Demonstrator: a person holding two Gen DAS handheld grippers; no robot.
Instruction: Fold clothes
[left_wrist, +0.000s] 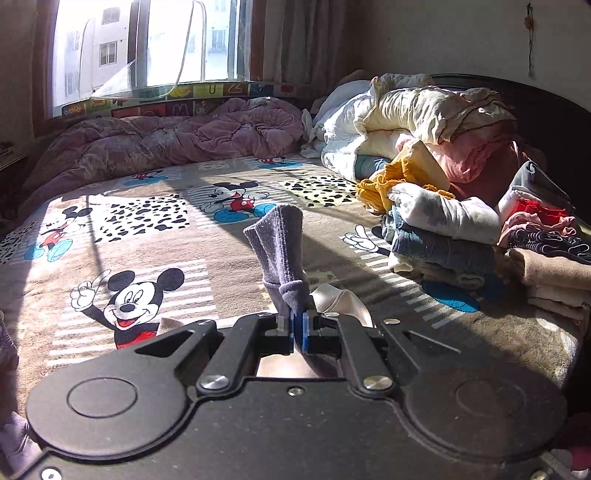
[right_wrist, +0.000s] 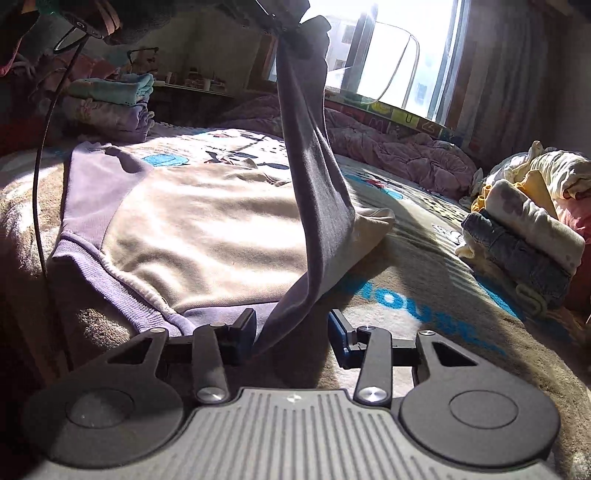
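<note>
Fingers of my left gripper (left_wrist: 297, 326) are pinched tight on the purple sleeve (left_wrist: 279, 243), cuff sticking up just past the blue pads. My right gripper (right_wrist: 291, 332) stands part open, the sleeve's fabric (right_wrist: 314, 184) hanging between its jaws, touching the left pad, clear of the right one. Just beyond, the cream-and-purple sweatshirt (right_wrist: 207, 221) lies flat on the cartoon-mouse blanket (left_wrist: 147, 240). Off to the right, a stack of folded clothes (left_wrist: 443, 236); behind it a heap of unfolded laundry (left_wrist: 424, 122). Far back, a pink quilt (left_wrist: 166, 140) under the sunlit window (left_wrist: 147, 48).
</note>
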